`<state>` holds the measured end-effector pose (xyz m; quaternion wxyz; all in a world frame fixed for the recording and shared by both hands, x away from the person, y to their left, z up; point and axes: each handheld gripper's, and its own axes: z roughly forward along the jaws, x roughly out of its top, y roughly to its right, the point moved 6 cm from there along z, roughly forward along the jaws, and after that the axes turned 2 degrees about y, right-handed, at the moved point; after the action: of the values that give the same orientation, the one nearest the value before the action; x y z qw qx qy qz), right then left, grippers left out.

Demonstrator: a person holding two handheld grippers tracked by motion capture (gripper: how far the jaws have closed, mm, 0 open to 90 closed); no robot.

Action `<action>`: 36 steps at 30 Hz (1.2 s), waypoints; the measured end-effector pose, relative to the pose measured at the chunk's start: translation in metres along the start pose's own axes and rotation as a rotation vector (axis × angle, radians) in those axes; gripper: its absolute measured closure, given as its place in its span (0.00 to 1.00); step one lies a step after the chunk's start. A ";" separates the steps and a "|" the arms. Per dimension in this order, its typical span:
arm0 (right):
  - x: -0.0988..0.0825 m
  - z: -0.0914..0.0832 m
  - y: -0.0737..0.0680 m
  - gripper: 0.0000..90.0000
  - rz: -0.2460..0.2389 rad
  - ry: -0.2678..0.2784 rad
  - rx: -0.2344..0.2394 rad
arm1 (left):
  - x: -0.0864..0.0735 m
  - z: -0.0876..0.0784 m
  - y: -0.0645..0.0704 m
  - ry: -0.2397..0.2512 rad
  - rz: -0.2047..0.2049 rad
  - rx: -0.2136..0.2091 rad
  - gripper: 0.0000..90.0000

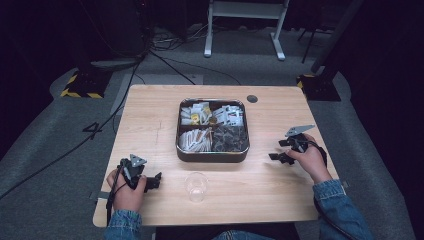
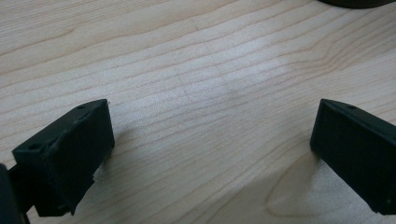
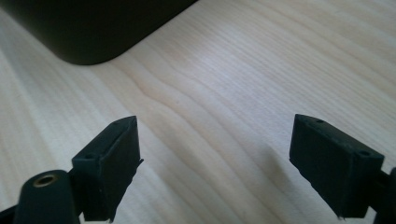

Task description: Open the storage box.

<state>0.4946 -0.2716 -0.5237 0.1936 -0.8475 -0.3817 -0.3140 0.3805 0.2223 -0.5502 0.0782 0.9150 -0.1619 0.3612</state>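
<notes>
A dark square tray (image 1: pixel 212 156) stands mid-table, split into compartments of white, yellow and dark sachets. A clear plastic cup (image 1: pixel 196 186) sits upright in front of it, near the table's front edge. My left gripper (image 1: pixel 156 181) rests at the front left, left of the cup and pointing toward it. Its jaws stand wide apart over bare wood, the left gripper (image 2: pixel 212 144) holding nothing. My right gripper (image 1: pixel 279 150) lies right of the tray and points at it. In its own view the right gripper (image 3: pixel 217 154) is open and empty, with the tray's dark corner (image 3: pixel 93 28) ahead.
The light wooden table (image 1: pixel 150 115) has a round dark cable port (image 1: pixel 252 98) at its back edge. Beyond it are grey floor, cables and a white desk frame (image 1: pixel 245 30). Bare wood lies on both sides of the tray.
</notes>
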 end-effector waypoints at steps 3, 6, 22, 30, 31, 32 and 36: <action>0.002 -0.001 -0.006 0.18 -0.009 -0.022 0.027 | 0.000 0.000 0.000 0.000 0.003 0.001 0.00; 0.006 -0.001 -0.010 0.18 -0.004 -0.019 0.037 | 0.000 0.000 0.000 0.003 0.004 0.001 0.00; 0.057 -0.022 -0.027 0.20 -0.059 0.135 0.048 | 0.001 0.000 0.001 0.006 0.005 0.001 0.00; 0.077 -0.030 -0.029 0.21 -0.079 0.172 0.022 | 0.000 0.000 0.002 0.002 0.005 -0.004 0.00; 0.082 -0.031 -0.030 0.21 -0.088 0.178 0.019 | 0.000 0.000 0.002 0.002 0.005 -0.004 0.00; 0.085 -0.032 -0.031 0.22 -0.090 0.184 0.013 | 0.000 0.000 0.002 0.002 0.005 -0.005 0.00; 0.097 -0.031 -0.037 0.29 -0.062 0.231 0.036 | 0.002 0.002 0.002 0.004 0.016 -0.010 0.00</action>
<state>0.5044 -0.2146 -0.4320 0.2416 -0.7899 -0.3883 -0.4086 0.3827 0.2197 -0.5501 0.0802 0.9126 -0.1706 0.3628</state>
